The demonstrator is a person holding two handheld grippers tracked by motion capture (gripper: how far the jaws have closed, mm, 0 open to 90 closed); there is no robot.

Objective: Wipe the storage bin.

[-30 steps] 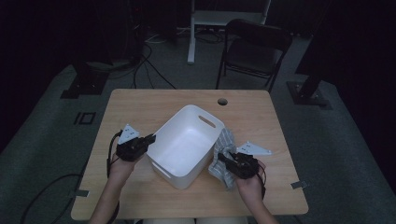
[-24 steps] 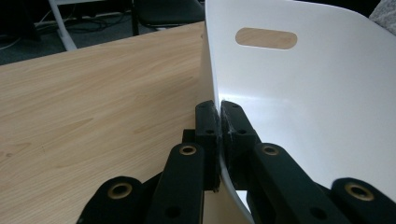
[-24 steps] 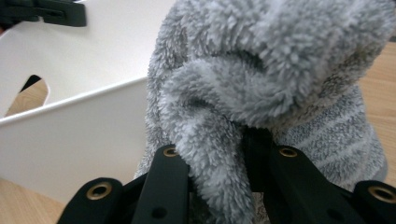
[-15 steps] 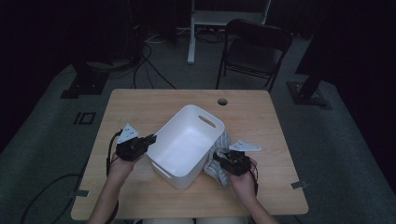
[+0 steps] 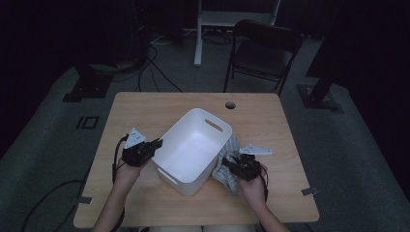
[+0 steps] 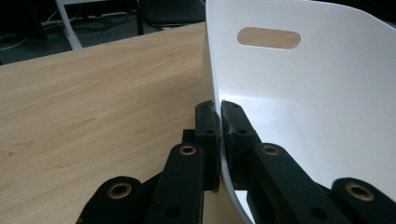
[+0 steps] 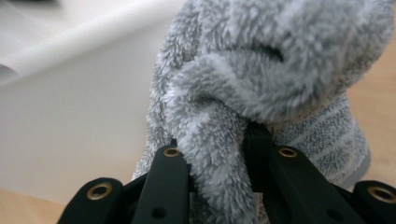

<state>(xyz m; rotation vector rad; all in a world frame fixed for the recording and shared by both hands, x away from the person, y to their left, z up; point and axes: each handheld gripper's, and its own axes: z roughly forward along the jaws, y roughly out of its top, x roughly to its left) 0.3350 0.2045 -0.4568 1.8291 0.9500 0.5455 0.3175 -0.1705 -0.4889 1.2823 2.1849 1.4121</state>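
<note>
A white plastic bin (image 5: 193, 147) with handle slots stands mid-table, turned at an angle. My left gripper (image 5: 155, 143) is shut on the bin's left wall; in the left gripper view its jaws pinch the thin white rim (image 6: 219, 112) from both sides. A fluffy grey striped towel (image 5: 227, 164) lies crumpled against the bin's right side. My right gripper (image 5: 228, 162) is shut on a fold of that towel (image 7: 219, 154), which bulges between and above its jaws beside the bin's outer wall (image 7: 79, 93).
The wooden table (image 5: 145, 111) has a round cable hole (image 5: 230, 105) near its far edge. A black folding chair (image 5: 263, 53) stands behind the table. Cables trail on the grey floor at the left.
My right gripper has shifted left and down toward the bin with the towel, which now bunches against the bin's side. The left gripper and the bin have held still.
</note>
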